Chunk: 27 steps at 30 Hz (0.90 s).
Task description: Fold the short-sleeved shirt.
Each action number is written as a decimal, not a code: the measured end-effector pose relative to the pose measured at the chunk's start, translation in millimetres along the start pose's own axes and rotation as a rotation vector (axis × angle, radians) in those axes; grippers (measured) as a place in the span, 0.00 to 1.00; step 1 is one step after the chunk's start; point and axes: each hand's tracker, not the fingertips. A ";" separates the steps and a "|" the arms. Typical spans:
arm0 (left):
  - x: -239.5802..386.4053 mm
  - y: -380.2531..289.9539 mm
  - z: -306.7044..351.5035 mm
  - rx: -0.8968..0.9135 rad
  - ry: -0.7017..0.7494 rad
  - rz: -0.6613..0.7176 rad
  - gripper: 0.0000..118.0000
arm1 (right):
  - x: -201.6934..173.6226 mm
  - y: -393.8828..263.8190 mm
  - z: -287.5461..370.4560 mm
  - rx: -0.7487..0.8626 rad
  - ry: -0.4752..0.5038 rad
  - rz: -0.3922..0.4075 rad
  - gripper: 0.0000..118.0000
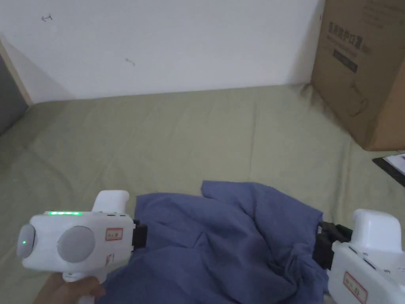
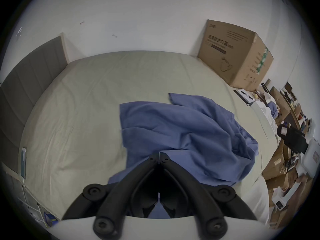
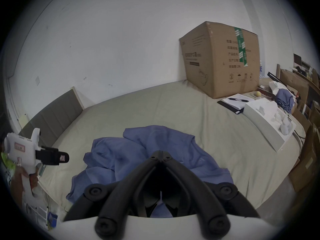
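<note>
Both tongs have their jaws closed tip to tip and grip nothing. The left gripper (image 2: 159, 154) hangs above the shirt's (image 1: 221, 233) left side, the right gripper (image 3: 161, 152) above its right side; neither visibly touches the cloth. The blue shirt lies crumpled at the bed's (image 1: 158, 134) near edge, part of it draped over that edge. Likely risks: closed jaws would only push the fabric, a blind pinch could catch several bunched layers, and a pull toward the person could slide the shirt off the edge.
</note>
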 end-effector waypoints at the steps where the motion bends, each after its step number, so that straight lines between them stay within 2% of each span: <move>1: -11.5 3.2 -6.0 -0.007 -0.004 0.045 0.00 | -4.5 -0.4 -4.3 -0.009 0.009 0.011 0.00; 4: -37.4 18.2 -28.2 -0.023 -0.042 0.132 0.00 | -15.9 -0.9 -19.1 -0.034 0.031 0.024 0.00; 7: -48.6 40.9 -60.0 -0.029 0.009 0.090 0.02 | -25.6 0.9 -34.5 -0.047 0.046 0.042 0.00; 8: -52.9 50.4 -72.0 -0.039 0.023 0.077 0.15 | -28.1 1.8 -39.0 -0.050 0.044 0.051 0.00; 10: -60.3 67.9 -98.2 -0.049 0.016 0.085 0.63 | -30.7 3.7 -47.4 -0.058 0.047 0.058 0.00; 11: -64.0 77.2 -112.9 -0.069 0.020 0.098 0.71 | -30.7 4.4 -51.1 -0.063 0.050 0.057 0.00; 15: -76.5 103.0 -161.0 -0.075 0.017 0.134 0.74 | -27.6 3.6 -66.2 -0.081 0.030 0.063 0.00; 21: -76.7 98.9 -225.0 -0.196 0.087 0.049 0.77 | -19.1 -2.9 -90.1 -0.126 0.009 0.050 0.00; 23: -69.0 91.9 -231.7 -0.184 0.101 0.064 0.76 | -18.6 -6.4 -96.7 -0.141 0.004 0.054 0.00; 24: -64.2 89.9 -232.0 -0.166 0.140 0.016 0.75 | -18.4 -8.1 -100.2 -0.150 0.000 0.058 0.00; 26: -60.0 88.9 -230.8 -0.159 0.156 -0.061 0.63 | -17.4 -11.1 -105.1 -0.166 0.002 0.056 0.00; 27: -58.6 89.5 -226.2 -0.154 0.160 -0.048 0.53 | -16.8 -11.7 -106.8 -0.172 0.006 0.054 0.00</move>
